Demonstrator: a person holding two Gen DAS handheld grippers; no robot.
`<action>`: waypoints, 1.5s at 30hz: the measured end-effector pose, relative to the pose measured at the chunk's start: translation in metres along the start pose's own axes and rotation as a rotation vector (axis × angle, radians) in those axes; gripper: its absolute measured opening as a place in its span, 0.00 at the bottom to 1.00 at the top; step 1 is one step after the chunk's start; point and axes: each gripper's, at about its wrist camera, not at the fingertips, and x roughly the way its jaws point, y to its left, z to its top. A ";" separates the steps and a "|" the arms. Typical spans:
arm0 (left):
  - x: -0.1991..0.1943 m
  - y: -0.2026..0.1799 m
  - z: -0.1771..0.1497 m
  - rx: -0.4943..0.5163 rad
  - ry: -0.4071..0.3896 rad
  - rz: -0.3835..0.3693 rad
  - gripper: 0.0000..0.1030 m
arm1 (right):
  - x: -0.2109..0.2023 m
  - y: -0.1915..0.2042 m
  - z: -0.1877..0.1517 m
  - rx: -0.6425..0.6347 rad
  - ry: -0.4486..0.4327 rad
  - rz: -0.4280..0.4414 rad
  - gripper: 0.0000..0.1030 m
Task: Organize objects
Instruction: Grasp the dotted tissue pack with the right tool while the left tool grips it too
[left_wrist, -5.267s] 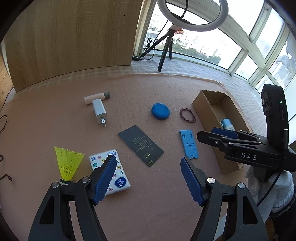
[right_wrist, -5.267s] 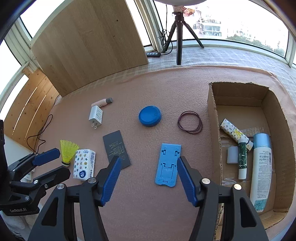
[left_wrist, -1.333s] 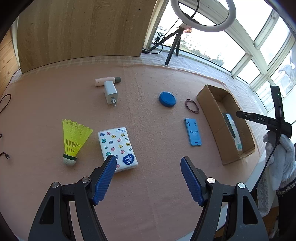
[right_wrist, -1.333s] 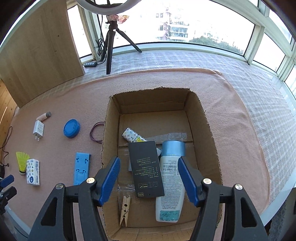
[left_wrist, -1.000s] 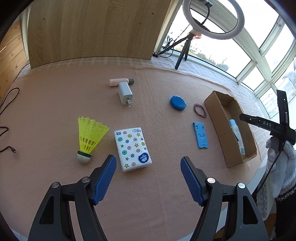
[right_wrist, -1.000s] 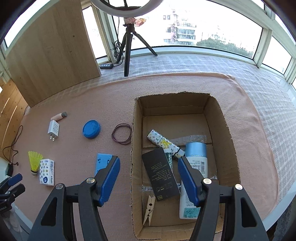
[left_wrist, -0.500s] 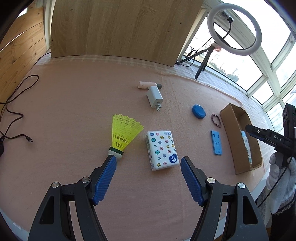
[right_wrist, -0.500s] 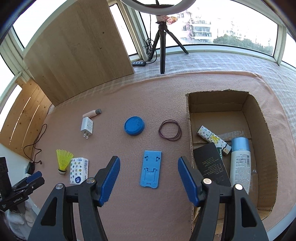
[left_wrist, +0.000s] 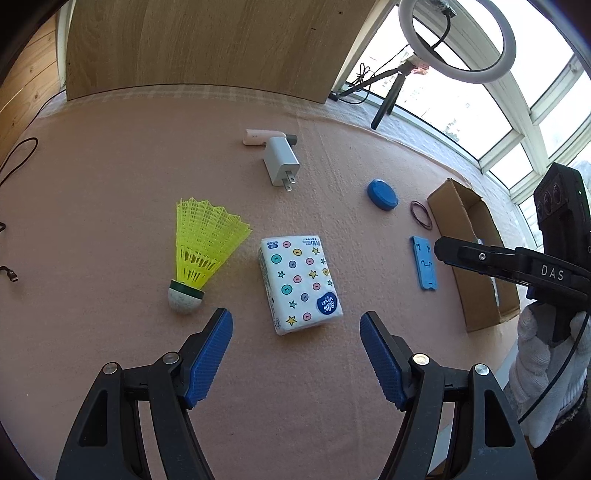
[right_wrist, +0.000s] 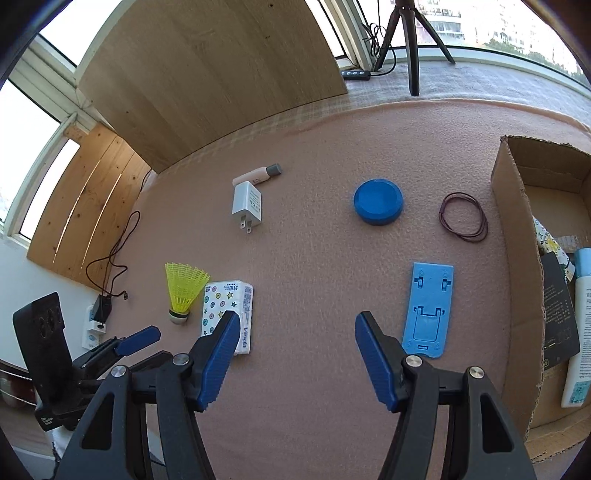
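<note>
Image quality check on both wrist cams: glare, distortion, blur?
Left wrist view: windows blown out behind the ring light, strong fisheye bending, tissue pack sharp. Right wrist view: same barrel distortion, dark corner vignette, overexposed windows, blue phone stand crisp; no motion blur visible.

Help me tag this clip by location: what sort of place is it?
Probably a glazed home balcony or sunroom set up for recording: curved windows look onto city buildings, a ring light stands on a tripod, and household items lie on a pink cloth beside a cardboard box.
</note>
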 end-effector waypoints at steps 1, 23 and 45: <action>0.003 -0.001 0.000 0.002 0.003 -0.008 0.72 | 0.005 0.003 0.000 -0.001 0.011 0.011 0.59; 0.050 0.005 0.009 -0.014 0.060 -0.084 0.57 | 0.089 0.037 0.004 0.005 0.229 0.167 0.33; 0.057 -0.003 0.013 0.033 0.067 -0.066 0.45 | 0.091 0.040 0.009 -0.035 0.251 0.158 0.18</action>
